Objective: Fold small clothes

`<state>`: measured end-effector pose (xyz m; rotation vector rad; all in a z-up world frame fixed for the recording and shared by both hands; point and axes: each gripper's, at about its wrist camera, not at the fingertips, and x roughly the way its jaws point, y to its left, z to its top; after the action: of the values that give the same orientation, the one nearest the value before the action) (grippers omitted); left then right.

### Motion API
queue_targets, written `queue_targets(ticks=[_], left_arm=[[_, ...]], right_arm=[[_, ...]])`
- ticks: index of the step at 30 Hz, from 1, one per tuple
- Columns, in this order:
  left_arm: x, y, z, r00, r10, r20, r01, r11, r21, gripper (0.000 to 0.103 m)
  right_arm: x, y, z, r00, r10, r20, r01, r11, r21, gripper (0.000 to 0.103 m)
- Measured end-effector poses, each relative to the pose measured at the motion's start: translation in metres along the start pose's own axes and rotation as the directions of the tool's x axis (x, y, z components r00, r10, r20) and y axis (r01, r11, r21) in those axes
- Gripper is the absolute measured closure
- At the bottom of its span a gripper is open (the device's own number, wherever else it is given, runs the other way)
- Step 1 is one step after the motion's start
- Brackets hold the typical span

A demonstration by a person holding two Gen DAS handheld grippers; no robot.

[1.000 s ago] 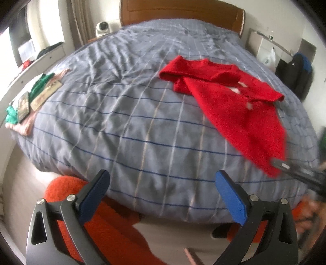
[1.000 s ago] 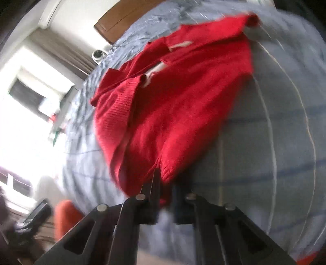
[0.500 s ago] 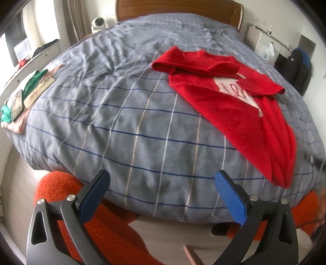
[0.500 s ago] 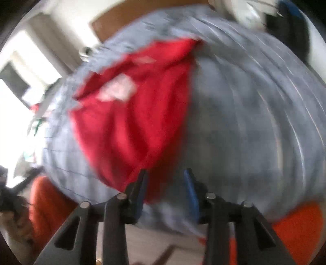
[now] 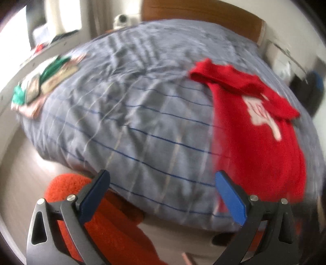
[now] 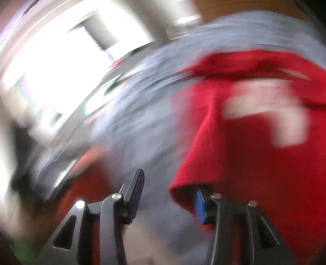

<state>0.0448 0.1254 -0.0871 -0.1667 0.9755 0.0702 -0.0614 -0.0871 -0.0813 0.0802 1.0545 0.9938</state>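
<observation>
bed [image 5: 142, 122] foot edge near, left half bare | red sweater [image 5: 260, 142] right of left hand-held gripper [image 5: 163, 195], wide, empty | right hand-held gripper [image 6: 169, 199] opening, hem draped over one pad, unpinched

A bedroom, seen through a blurred fisheye lens. A large bed fills the middle of the frame, covered by a grey quilt with thin blue and cream grid lines [image 5: 142, 114]. Behind it, at the top centre, stands a brown wooden headboard [image 5: 203, 18]. Pale curtains [image 5: 65, 18] hang at the upper left beside a long white ledge [image 5: 26, 65] running down the left edge. A bright, washed-out window [image 6: 67, 67] glows at the upper left of the right wrist view. Light wooden floor [image 5: 26, 163] shows at the lower left, with a fuzzy orange rug [image 5: 114, 228] below the bed. A white bedside cabinet [image 5: 283, 61] sits at the upper right.
</observation>
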Motion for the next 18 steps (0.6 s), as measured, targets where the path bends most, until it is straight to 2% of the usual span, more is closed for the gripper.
queue_targets(ticks=[1, 3, 5, 6, 7, 8, 11, 12, 13, 14, 16, 18], left_arm=[[0.006, 0.004, 0.002, 1.0, -0.013, -0.019, 0.012, 1.0, -0.027, 0.001], [0.016, 0.003, 0.002, 0.998, -0.043, -0.053, 0.041, 0.998, -0.043, 0.001], [0.029, -0.011, -0.001, 0.994, -0.068, -0.089, 0.069, 0.998, 0.006, 0.001], [0.037, -0.021, -0.003, 0.992, -0.063, -0.11, 0.069, 0.997, 0.046, 0.001], [0.046, -0.031, -0.005, 0.99, -0.045, -0.132, 0.057, 0.994, 0.093, 0.001], [0.056, -0.04, -0.009, 0.988, -0.018, -0.155, 0.04, 0.99, 0.137, 0.001], [0.08, -0.066, -0.022, 0.975, 0.005, -0.222, 0.044, 0.975, 0.219, 0.002], [0.083, -0.074, -0.025, 0.973, 0.003, -0.232, 0.054, 0.97, 0.238, 0.002], [0.084, -0.081, -0.027, 0.974, 0.004, -0.227, 0.057, 0.964, 0.26, 0.005], [0.083, -0.086, -0.029, 0.976, 0.005, -0.218, 0.057, 0.959, 0.278, 0.014], [0.083, -0.094, -0.03, 0.978, 0.011, -0.209, 0.055, 0.95, 0.308, 0.019], [0.082, -0.092, -0.028, 0.977, -0.003, -0.214, 0.066, 0.955, 0.289, 0.02]], right_arm=[[0.002, 0.025, -0.018, 0.999, 0.02, -0.051, -0.023, 0.998, -0.062, 0.058], [-0.004, 0.042, -0.041, 0.997, 0.004, -0.075, -0.01, 0.996, -0.083, 0.058], [-0.028, 0.035, -0.06, 0.995, -0.088, -0.04, 0.088, 0.996, -0.008, 0.058], [-0.043, 0.025, -0.066, 0.985, -0.172, -0.009, 0.172, 0.984, 0.051, 0.057], [-0.061, 0.011, -0.072, 0.963, -0.268, 0.017, 0.264, 0.956, 0.127, 0.055], [-0.086, -0.01, -0.08, 0.921, -0.388, 0.041, 0.366, 0.894, 0.258, 0.054], [-0.133, -0.051, -0.097, 0.842, -0.535, 0.066, 0.43, 0.74, 0.517, 0.051], [-0.134, -0.061, -0.093, 0.826, -0.56, 0.062, 0.443, 0.712, 0.545, 0.051], [-0.135, -0.065, -0.095, 0.814, -0.578, 0.062, 0.451, 0.695, 0.56, 0.05], [-0.139, -0.071, -0.098, 0.814, -0.578, 0.056, 0.452, 0.692, 0.562, 0.05], [-0.125, -0.078, -0.099, 0.825, -0.564, 0.03, 0.446, 0.685, 0.576, 0.05], [-0.12, -0.091, -0.109, 0.821, -0.571, -0.005, 0.443, 0.632, 0.636, 0.051]])
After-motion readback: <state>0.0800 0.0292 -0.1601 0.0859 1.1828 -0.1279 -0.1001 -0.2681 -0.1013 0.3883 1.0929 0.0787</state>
